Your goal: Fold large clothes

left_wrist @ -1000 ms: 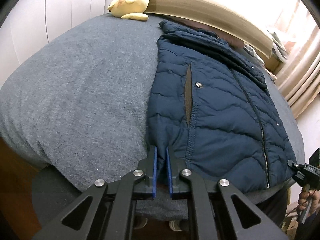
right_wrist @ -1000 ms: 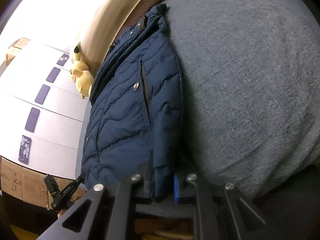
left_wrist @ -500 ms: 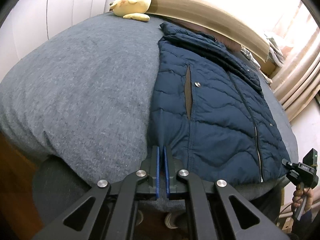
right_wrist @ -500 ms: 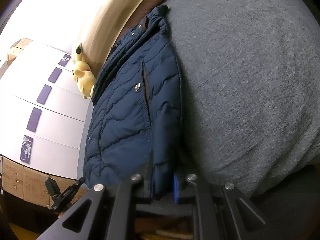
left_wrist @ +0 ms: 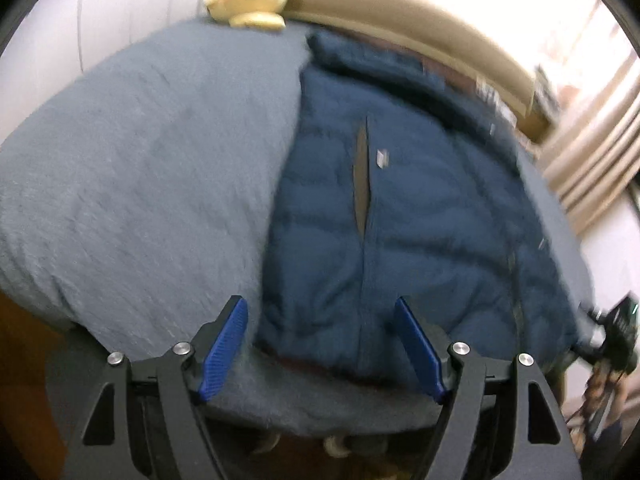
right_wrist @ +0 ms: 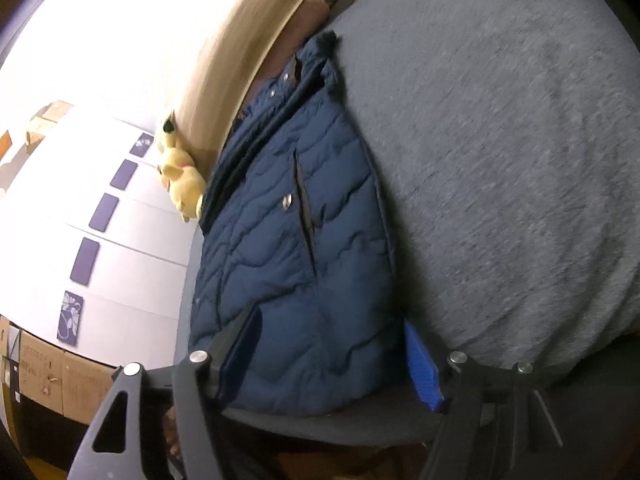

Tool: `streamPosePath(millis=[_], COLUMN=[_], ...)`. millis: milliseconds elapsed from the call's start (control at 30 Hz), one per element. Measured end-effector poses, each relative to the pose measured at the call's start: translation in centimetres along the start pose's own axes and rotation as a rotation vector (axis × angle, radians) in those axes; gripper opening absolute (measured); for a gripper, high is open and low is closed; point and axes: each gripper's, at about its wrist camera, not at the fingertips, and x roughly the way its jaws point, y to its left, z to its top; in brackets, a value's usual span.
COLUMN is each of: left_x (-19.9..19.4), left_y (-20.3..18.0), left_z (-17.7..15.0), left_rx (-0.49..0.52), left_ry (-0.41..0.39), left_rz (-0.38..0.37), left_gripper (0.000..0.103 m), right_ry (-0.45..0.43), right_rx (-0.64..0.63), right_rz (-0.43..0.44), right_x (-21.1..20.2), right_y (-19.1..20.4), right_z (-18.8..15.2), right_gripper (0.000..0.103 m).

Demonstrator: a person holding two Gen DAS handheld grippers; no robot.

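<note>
Navy quilted fabric fills the middle of both views: a padded jacket [left_wrist: 400, 208] lies flat on a grey bed cover [left_wrist: 140, 184], its sides already folded in so it forms one long narrow panel. Its long axis runs from the hem at the near edge of the bed up to the collar, which points at the curved wooden headboard [left_wrist: 420, 36] where a yellow plush toy [left_wrist: 252, 4] sits. The left gripper [left_wrist: 320, 344] and the right gripper [right_wrist: 332, 360] hang at the two near corners of the hem, one on each side. Both have just been opening; their blue pads now stand wide apart with the hem edge between them but not pinched, so neither has hold of the cloth. That placement suggests the hem was being tugged straight toward the bed edge to flatten the panel, probably before it is folded end to end along its length.
</note>
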Motion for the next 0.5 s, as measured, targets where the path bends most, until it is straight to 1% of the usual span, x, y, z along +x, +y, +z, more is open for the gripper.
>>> streamPosePath(millis=[33, 67, 100, 133, 167, 233, 400, 500], left_x=[0.3, 0.3, 0.1, -0.1, -0.4, -1.0, -2.6, -3.3], left_y=[0.1, 0.4, 0.4, 0.3, 0.1, -0.1, 0.6, 0.9], left_z=[-0.1, -0.2, -0.1, 0.0, 0.1, 0.2, 0.3, 0.0], left_rx=[-0.014, -0.035, -0.035, -0.025, -0.015, -0.005, -0.053, -0.069], left_ry=[0.014, 0.009, 0.008, 0.006, -0.002, -0.021, -0.055, -0.06], left_rz=[-0.01, -0.027, -0.042, -0.061, -0.06, -0.072, -0.135, -0.161], left_gripper=[0.05, 0.04, 0.031, 0.022, 0.017, 0.014, 0.013, 0.013], right_ry=[0.012, 0.026, 0.03, 0.044, 0.064, 0.067, 0.063, 0.064], right_rx=[-0.001, -0.001, -0.009, -0.027, -0.036, -0.057, -0.1, -0.092], right_rz=[-0.013, -0.021, -0.026, -0.037, -0.042, -0.049, -0.042, -0.031], right_x=[0.5, 0.9, 1.2, 1.4, 1.7, 1.6, 0.6, 0.2], right_y=[0.1, 0.0, 0.1, 0.4, 0.5, 0.8, 2.0, 2.0], right_z=[0.0, -0.2, -0.3, -0.5, -0.7, -0.8, -1.0, -1.6], right_gripper=[0.069, 0.066, 0.05, 0.022, 0.022, 0.015, 0.013, 0.013])
